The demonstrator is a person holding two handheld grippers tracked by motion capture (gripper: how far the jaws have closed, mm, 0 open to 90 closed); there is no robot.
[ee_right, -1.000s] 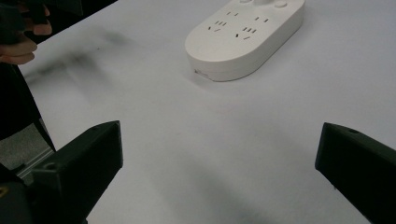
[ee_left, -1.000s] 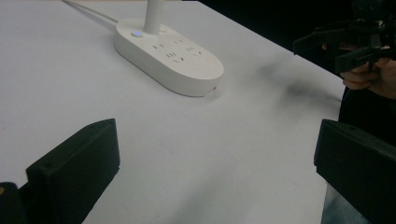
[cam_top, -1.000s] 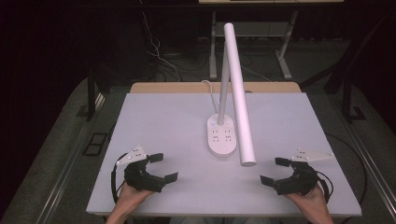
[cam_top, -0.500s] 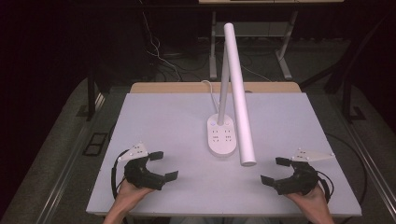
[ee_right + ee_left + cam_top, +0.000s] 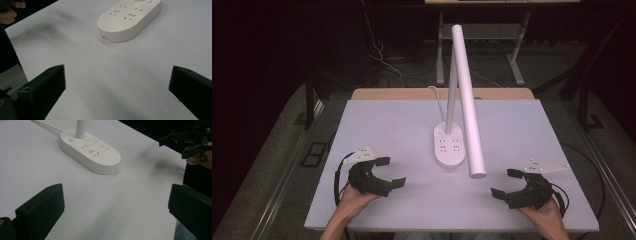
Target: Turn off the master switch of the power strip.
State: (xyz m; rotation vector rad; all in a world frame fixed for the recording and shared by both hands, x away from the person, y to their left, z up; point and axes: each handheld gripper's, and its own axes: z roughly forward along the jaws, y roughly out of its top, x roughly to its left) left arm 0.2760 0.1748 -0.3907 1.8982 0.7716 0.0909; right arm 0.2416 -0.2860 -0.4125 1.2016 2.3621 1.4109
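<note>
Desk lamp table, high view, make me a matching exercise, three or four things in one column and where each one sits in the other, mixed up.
Things:
1. lamp base
2. left gripper
3. right gripper
4. lamp cord

Places:
A. near right corner of the table
B. middle of the table
C. trailing off the far edge
D. near left corner of the table

Pairs: 1-B, 2-D, 3-A, 4-C

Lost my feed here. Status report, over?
Left gripper open, right gripper open, both empty at near table edge. Desk lamp upright on its socket base, untouched. Nothing between grippers and base.
</note>
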